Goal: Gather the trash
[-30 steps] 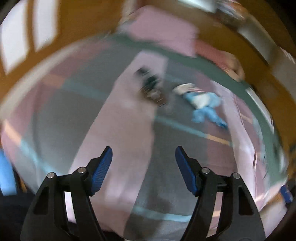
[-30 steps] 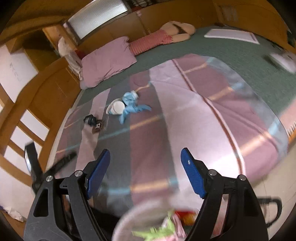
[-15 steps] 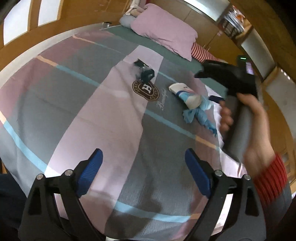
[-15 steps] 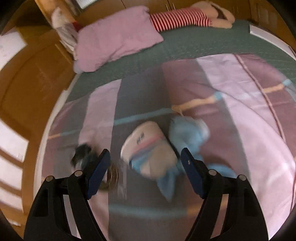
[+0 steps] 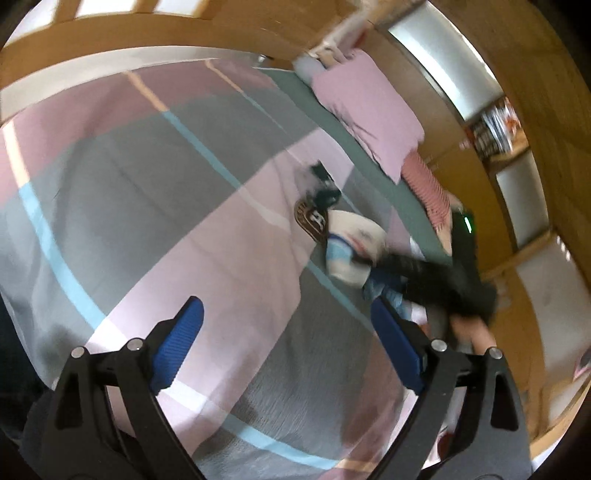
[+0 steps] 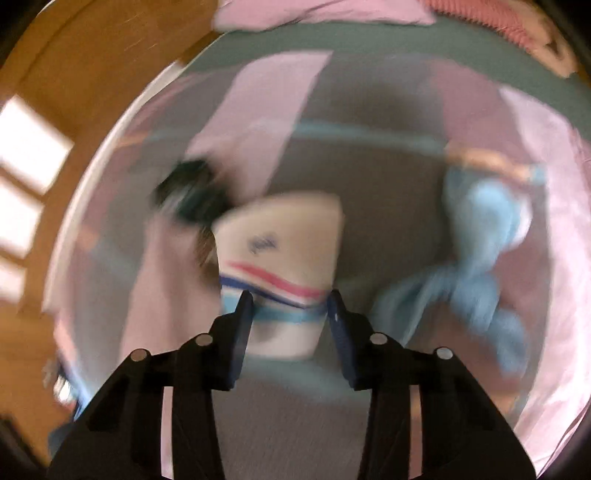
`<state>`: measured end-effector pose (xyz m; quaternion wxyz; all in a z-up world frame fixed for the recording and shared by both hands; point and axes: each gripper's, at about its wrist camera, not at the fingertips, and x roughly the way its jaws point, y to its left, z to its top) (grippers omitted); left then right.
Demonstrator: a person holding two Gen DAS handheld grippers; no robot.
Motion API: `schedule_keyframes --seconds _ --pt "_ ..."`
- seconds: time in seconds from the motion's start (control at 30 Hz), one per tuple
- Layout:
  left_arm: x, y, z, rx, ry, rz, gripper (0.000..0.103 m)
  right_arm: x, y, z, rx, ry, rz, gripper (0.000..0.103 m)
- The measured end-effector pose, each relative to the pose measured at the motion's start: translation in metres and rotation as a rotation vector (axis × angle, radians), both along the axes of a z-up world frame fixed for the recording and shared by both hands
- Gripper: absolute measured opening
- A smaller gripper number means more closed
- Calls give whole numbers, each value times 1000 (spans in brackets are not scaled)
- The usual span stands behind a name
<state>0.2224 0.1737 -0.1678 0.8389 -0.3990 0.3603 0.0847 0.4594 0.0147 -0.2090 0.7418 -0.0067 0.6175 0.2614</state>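
Observation:
A white paper cup (image 6: 280, 254) with red and blue stripes lies on the striped bedspread (image 6: 288, 424). My right gripper (image 6: 290, 306) has narrowed its jaws around the cup's lower end, and the blue pads touch its sides. The cup also shows in the left wrist view (image 5: 351, 243), with the right gripper (image 5: 439, 280) reaching in from the right. A crumpled blue wrapper (image 6: 480, 229) lies right of the cup. A dark piece of trash (image 6: 188, 195) lies to its left, also seen in the left wrist view (image 5: 323, 188). My left gripper (image 5: 288, 347) is open and empty above the bedspread.
A pink pillow (image 5: 369, 107) and a red-striped pillow (image 5: 428, 184) lie at the head of the bed on a green sheet (image 6: 332, 37). Wooden walls (image 5: 184, 33) and cabinets surround the bed. A round brown logo (image 5: 312, 221) is printed on the bedspread.
My right gripper moved down onto the paper cup and its jaws closed in around it. My left gripper stayed open and swung so the right gripper shows at the cup.

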Motion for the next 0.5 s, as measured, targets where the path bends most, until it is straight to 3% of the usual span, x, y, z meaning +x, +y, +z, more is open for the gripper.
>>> schedule_keyframes --seconds 0.07,0.13,0.17,0.23,0.33,0.4,0.5 --pt "-3 4 -1 -31 -15 26 93 -32 5 2 11 55 159 42" --pt "-4 5 -1 -35 -20 43 93 -49 -3 20 15 -13 194 42" --pt "-5 5 -1 -34 -19 43 94 -48 -14 32 38 -58 160 44" --pt "-3 2 -2 -32 -8 26 94 -27 -39 49 93 -128 31 66" --pt "1 0 -4 -20 8 18 94 10 -82 58 32 -257 -292 84" --pt "3 -1 -5 -12 19 19 94 38 -103 44 -49 -266 -488 86" --pt "6 -5 -6 10 36 4 94 66 -107 14 -142 -220 -571 86"
